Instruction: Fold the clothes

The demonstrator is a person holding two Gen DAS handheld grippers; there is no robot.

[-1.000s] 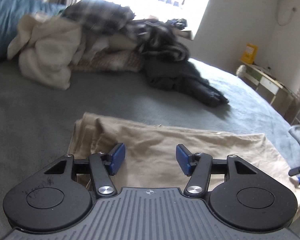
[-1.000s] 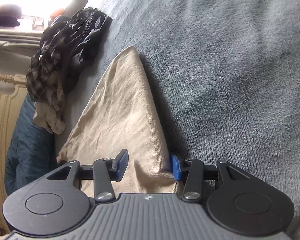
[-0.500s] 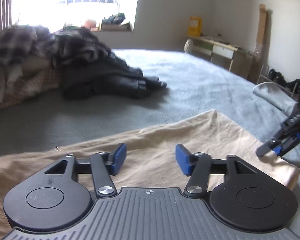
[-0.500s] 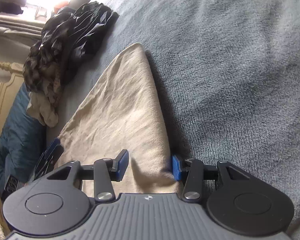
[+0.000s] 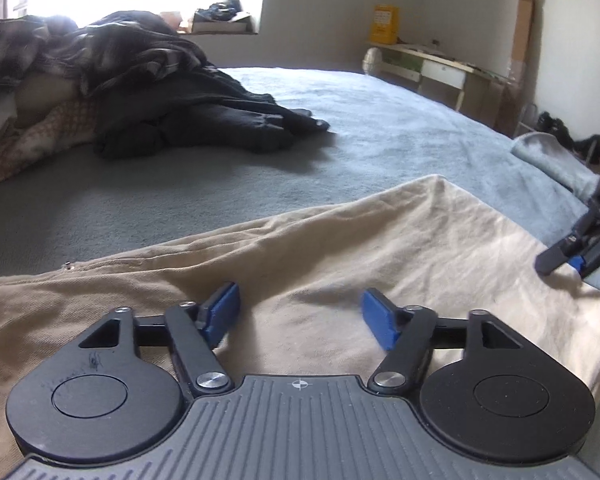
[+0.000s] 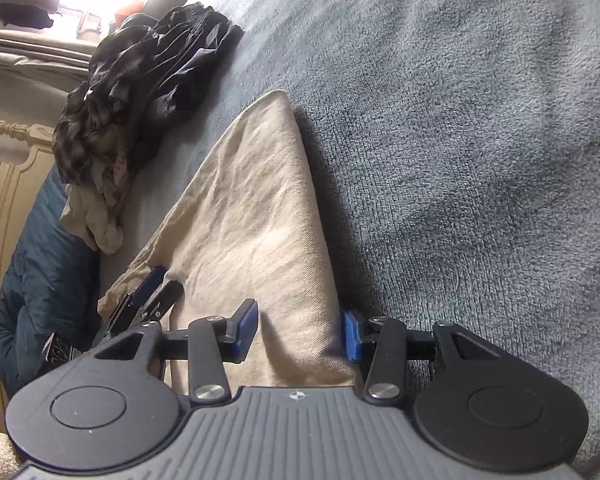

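Note:
A beige garment [image 5: 340, 248] lies flat on the grey-blue bed cover [image 5: 400, 120]. My left gripper [image 5: 300, 316] hovers low over its near part. Its jaws are opening, and only flat cloth shows under the gap, with nothing pinched. In the right wrist view the garment [image 6: 252, 216] runs away to a pointed end. My right gripper [image 6: 298, 330] straddles the cloth's right-hand edge, one blue pad over the fabric and the other at the fold's side, without visibly squeezing it. The left gripper [image 6: 162, 286] shows at the garment's left edge, and the right gripper [image 5: 568, 256] at the far right of the left wrist view.
A heap of dark, plaid and cream clothes [image 5: 140, 92] lies at the head of the bed by the window. A blue pillow [image 6: 40, 280] and cream headboard [image 6: 4, 184] are left. A low desk [image 5: 440, 68] with a yellow box [image 5: 386, 24] stands by the wall.
The left gripper has swung to the right along the garment and its jaws have widened. The right gripper has come into its view. The right gripper has stayed put.

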